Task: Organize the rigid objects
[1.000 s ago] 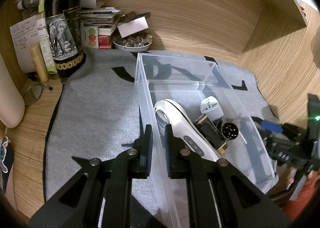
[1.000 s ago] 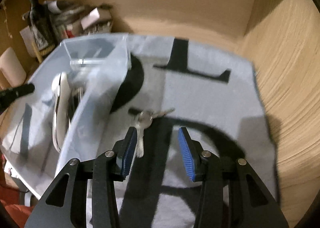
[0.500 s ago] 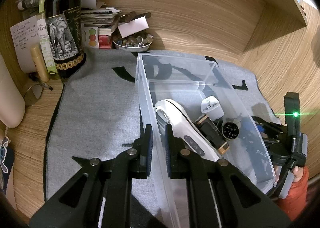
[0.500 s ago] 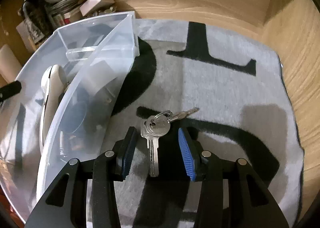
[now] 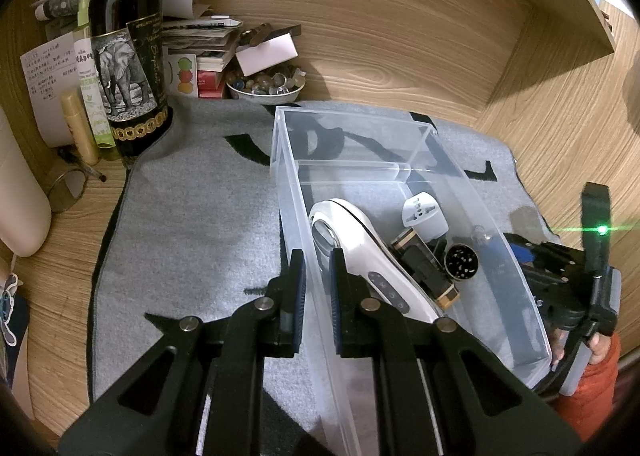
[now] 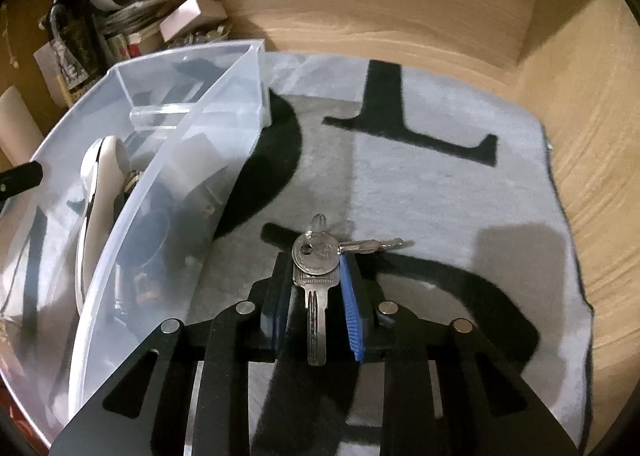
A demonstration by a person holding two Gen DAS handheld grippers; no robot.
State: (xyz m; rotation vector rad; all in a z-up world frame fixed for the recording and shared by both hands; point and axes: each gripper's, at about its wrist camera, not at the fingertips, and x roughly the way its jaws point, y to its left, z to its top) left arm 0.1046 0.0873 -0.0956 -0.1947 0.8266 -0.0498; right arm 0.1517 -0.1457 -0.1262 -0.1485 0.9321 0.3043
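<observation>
- Left wrist view: the left gripper (image 5: 317, 284) straddles the near left wall of a clear plastic bin (image 5: 420, 144), one finger outside on the grey mat (image 5: 192, 216), the other inside, the two pads pressed against the wall between them.
- Inside the bin lie a white handheld device (image 5: 360, 252), a white plug adapter (image 5: 425, 216), a black-and-gold block (image 5: 426, 270) and a round black part (image 5: 462, 261); a clear divider closes off the far compartment.
- Beyond the bin's right wall, the right gripper (image 5: 560, 280) shows as a black frame with a green light, low over the mat; from here its finger gap cannot be told.
- At the back left stand a dark bottle (image 5: 124, 52) with an elephant label, a heap of papers (image 5: 200, 32) and a bowl (image 5: 266, 86) of small stones, all against the wooden wall.
- Right wrist view: the right gripper (image 6: 316, 296) pinches a bunch of keys (image 6: 316, 276) between its blue pads; the long key points back toward the camera, a second key sticks out to the right.
- The keys sit just above the mat (image 6: 440, 184), beside the bin (image 6: 224, 96) but outside it, over a black letter on the mat.
- The bin fills the left of this view, the white device (image 6: 100, 192) visible through its wall.
</observation>
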